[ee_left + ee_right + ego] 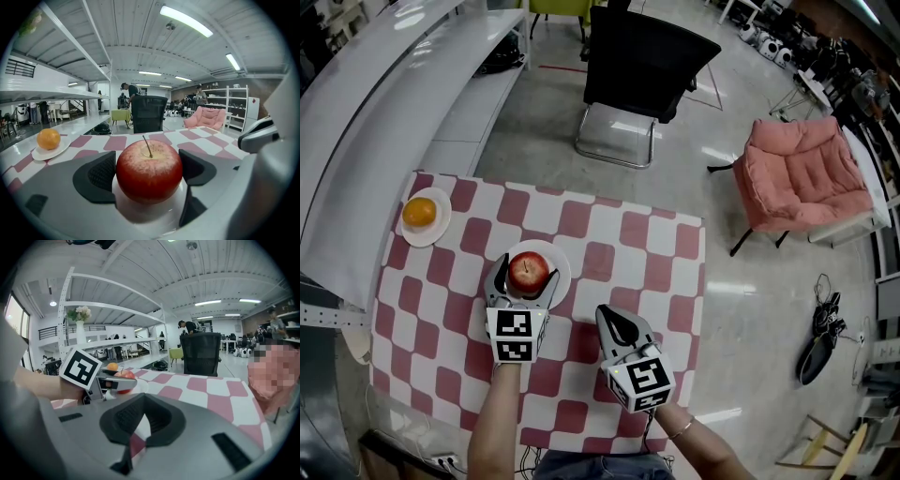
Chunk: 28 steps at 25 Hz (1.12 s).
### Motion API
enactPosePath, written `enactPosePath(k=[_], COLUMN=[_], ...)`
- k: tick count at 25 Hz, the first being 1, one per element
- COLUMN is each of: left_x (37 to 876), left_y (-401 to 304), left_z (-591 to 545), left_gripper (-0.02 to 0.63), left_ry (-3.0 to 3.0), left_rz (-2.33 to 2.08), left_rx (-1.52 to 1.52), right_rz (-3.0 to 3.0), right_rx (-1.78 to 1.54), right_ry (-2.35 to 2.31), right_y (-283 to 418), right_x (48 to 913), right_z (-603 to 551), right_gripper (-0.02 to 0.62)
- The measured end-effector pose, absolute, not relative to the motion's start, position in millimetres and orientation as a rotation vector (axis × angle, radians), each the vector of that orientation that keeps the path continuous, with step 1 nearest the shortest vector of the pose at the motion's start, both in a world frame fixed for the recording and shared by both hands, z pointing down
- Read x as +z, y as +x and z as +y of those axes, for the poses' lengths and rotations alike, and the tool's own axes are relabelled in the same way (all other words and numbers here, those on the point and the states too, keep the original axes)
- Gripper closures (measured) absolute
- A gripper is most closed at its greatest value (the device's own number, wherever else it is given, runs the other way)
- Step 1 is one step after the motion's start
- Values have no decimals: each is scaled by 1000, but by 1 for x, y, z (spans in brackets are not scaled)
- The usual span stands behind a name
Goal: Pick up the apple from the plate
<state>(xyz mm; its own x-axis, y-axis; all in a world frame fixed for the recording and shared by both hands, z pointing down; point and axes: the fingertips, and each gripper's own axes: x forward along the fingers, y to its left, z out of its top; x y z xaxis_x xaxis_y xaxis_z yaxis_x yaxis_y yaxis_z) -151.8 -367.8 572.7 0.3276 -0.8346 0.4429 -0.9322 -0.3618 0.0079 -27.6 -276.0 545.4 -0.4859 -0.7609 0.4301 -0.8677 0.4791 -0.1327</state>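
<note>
A red apple (528,272) (148,171) sits upright, stem up, on a small white plate (562,260) (150,213) on the red-and-white checked table (623,239). My left gripper (526,275) (149,168) is open wide with one jaw on each side of the apple, and the pads stand close to its skin without pressing it. My right gripper (610,315) (144,398) hovers over the cloth to the right of the plate, fingertips together and nothing held. From the right gripper view the apple (123,376) shows partly behind the left gripper (115,383).
An orange (419,212) (48,138) lies on a second white plate (442,223) at the table's far left corner. A black office chair (642,66) stands beyond the table, a pink folding chair (806,173) to the right, and a white shelf unit (384,94) along the left.
</note>
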Motion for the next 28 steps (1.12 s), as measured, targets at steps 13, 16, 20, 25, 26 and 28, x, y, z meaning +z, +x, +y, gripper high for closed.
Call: enactPosePath(k=[13,16,20,25,26,28], left_x=[573,569,560,549,546,539], left_y=[-153,-152,-151,-152,-152,-153], left_z=[-367,-365,-364,-360,-359,-357], left_gripper=[202,202,202,202,202,202], left_ry=[2347,2353,2364,2372,2375,2379], left_rz=[-1577,-1581,-1590,-1599,-1601,-1608], left_rx=[537,530,518,501,497,486], right_rz=[-2419,-2421,-2423,-2427,-2429,-2435], right_rx=[475,466,451,440,437,428], right_ry=[1380,1388,1399,1412,1414,1418], right_y=[-31,-31,-31,-30,-30,-30], right_x=[542,538,532,525,523,519], right_z=[-275,-275,-273,-270,-269,-268], right_gripper=[586,586,586,586,586,586])
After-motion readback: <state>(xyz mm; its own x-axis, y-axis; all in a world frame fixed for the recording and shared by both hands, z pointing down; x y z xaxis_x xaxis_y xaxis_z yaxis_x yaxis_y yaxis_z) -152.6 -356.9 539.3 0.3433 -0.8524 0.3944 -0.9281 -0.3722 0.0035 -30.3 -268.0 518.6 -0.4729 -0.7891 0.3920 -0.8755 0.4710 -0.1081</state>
